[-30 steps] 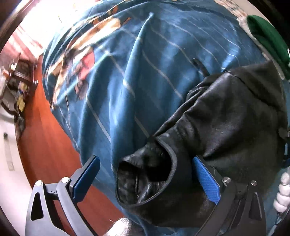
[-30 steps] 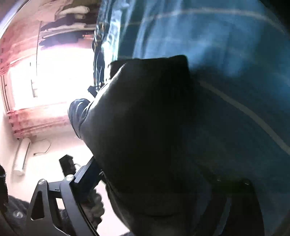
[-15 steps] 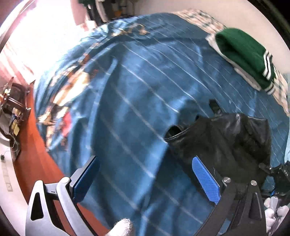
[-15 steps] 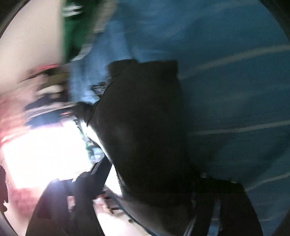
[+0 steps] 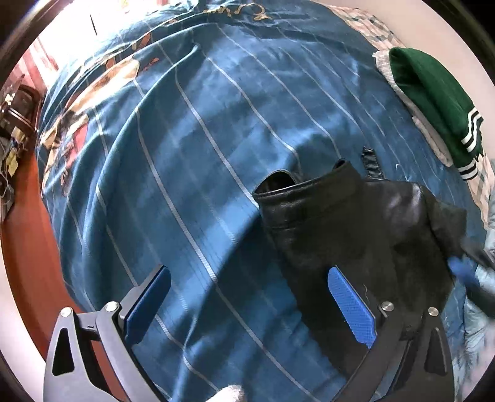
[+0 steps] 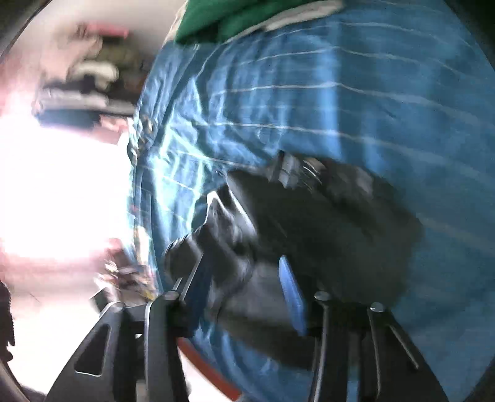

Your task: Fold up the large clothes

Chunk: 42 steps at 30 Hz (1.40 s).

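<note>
A black leather jacket point(image 5: 355, 228) lies bunched on the blue striped bedspread point(image 5: 191, 160), at the right of the left wrist view. My left gripper point(image 5: 250, 300) is open and empty above the bed, its right finger over the jacket's near edge. The right wrist view is blurred: the jacket point(image 6: 324, 222) lies ahead on the bedspread point(image 6: 355, 92). My right gripper point(image 6: 244, 278) stands open over the jacket's near part, and nothing is clamped between its pads. It also shows blurred at the right edge of the left wrist view point(image 5: 467, 275).
A folded green garment with white stripes point(image 5: 433, 92) lies on a checked pillow at the bed's far right. It also shows at the top of the right wrist view point(image 6: 235, 18). Red-brown floor point(image 5: 27, 247) and furniture point(image 5: 15, 114) lie left of the bed.
My left gripper has pulled back and up from the jacket sleeve, which now lies further off on the bed. My right gripper has opened and let go of the jacket.
</note>
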Available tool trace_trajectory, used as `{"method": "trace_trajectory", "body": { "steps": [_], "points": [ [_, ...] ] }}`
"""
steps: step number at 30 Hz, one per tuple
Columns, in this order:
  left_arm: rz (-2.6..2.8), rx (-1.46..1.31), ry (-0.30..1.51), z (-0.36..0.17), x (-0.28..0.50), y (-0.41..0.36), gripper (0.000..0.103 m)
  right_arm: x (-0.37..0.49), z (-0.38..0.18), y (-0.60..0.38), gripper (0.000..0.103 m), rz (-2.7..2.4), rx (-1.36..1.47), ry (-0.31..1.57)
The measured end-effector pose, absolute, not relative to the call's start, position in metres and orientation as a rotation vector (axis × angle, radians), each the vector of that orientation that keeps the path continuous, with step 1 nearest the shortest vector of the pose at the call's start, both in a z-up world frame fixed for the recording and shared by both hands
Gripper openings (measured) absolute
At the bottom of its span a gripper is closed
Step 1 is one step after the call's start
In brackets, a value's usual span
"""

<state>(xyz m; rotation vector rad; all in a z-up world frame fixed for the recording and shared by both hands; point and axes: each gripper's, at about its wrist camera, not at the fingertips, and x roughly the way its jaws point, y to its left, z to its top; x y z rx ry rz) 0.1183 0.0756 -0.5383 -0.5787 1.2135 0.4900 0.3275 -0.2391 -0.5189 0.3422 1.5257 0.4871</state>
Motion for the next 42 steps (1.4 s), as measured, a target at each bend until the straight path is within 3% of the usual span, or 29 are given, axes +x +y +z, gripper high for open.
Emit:
{"method": "trace_trajectory", "body": {
  "steps": [6,12,15,16,17,18,19,21,23,32,35,36,37,42],
  "points": [
    [0.468,-0.575,1.235,-0.542,0.105,0.079,0.103,0.359,-0.56,-0.224,0.044,0.295,0.302,1.571],
    [0.419,-0.746,1.203,-0.542,0.109,0.09,0.103,0.331,-0.511,-0.224,0.048,0.387,0.488,1.56],
    [0.409,-0.8,1.171,-0.549,0.129,0.099,0.103,0.312,-0.488,-0.252,0.063,0.349,0.543,1.503],
    [0.404,-0.808,1.164,-0.554,0.138,0.102,0.103,0.304,-0.483,-0.268,0.064,0.325,0.567,1.487],
    [0.408,-0.808,1.162,-0.562,0.148,0.104,0.099,0.296,-0.481,-0.281,0.064,0.302,0.598,1.476],
    [0.404,-0.804,1.157,-0.565,0.154,0.105,0.073,0.289,-0.479,-0.292,0.064,0.286,0.623,1.471],
    [0.383,-0.804,1.15,-0.568,0.16,0.105,0.054,0.281,-0.48,-0.306,0.064,0.27,0.654,1.466],
    [0.385,-0.796,1.142,-0.567,0.165,0.105,0.031,0.265,-0.484,-0.336,0.064,0.226,0.684,1.468],
    [0.358,-0.809,1.097,-0.557,0.158,0.104,0.021,0.252,-0.495,-0.354,0.064,0.197,0.728,1.476],
    [0.369,-0.86,1.119,-0.574,0.141,0.115,0.022,0.287,-0.503,-0.263,0.061,0.463,0.62,1.468],
    [0.36,-0.836,1.124,-0.576,0.144,0.113,0.022,0.311,-0.523,-0.231,0.048,0.344,0.475,1.476],
    [0.354,-0.829,1.125,-0.577,0.145,0.113,0.023,0.316,-0.538,-0.227,0.03,0.272,0.452,1.5],
    [0.35,-0.822,1.126,-0.578,0.147,0.113,0.024,0.321,-0.555,-0.227,0.022,0.208,0.47,1.516],
    [0.338,-0.796,1.153,-0.58,0.151,0.114,0.028,0.324,-0.557,-0.233,0.023,0.22,0.566,1.536]
  ]
}}
